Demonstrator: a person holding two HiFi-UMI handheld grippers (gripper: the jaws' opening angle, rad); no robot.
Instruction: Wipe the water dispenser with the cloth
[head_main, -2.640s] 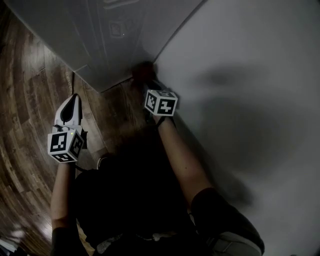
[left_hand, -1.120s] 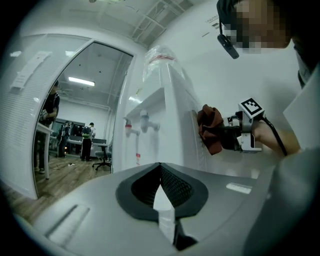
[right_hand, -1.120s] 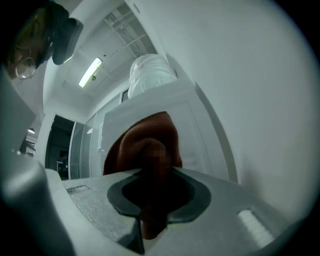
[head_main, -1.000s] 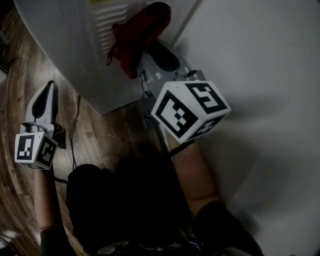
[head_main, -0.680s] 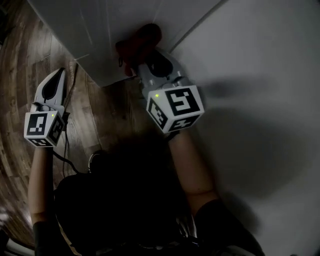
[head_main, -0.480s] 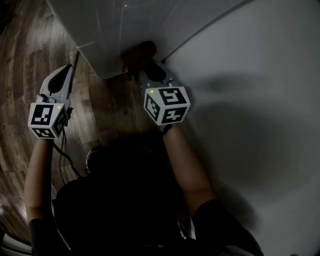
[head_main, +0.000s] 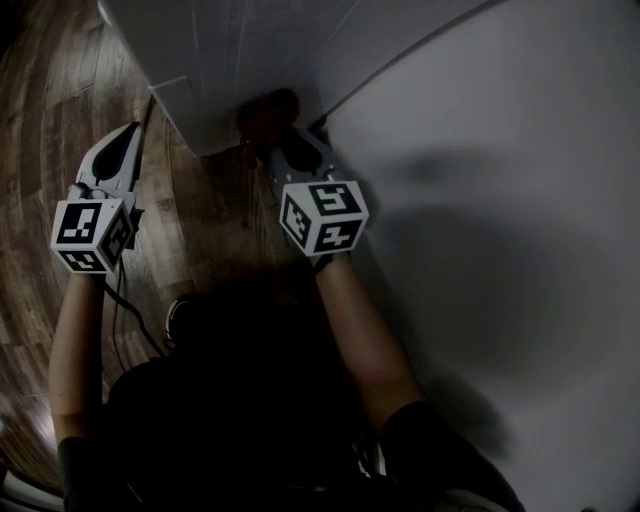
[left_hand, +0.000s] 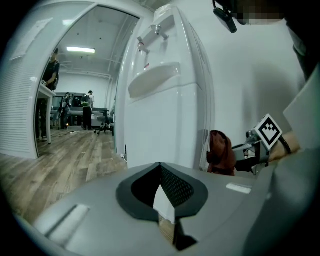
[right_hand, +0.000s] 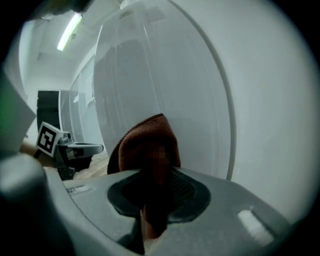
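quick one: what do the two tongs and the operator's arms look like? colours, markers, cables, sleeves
The left tongs and right tongs have light grey tapering shells and dark, dot-textured inner pads. Each carries a white cube with black square markers: left cube, right cube. A thin dark cable trails from the left one. The person wears dark short sleeves.

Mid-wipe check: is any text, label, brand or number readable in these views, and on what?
No text reads in any view.
On the water dispenser: no brand or label legible.
On the marker cube of the left gripper and of the right gripper: black-and-white square patterns only, no words.
On the pale sheet at the slatted wall: too blurred to read.
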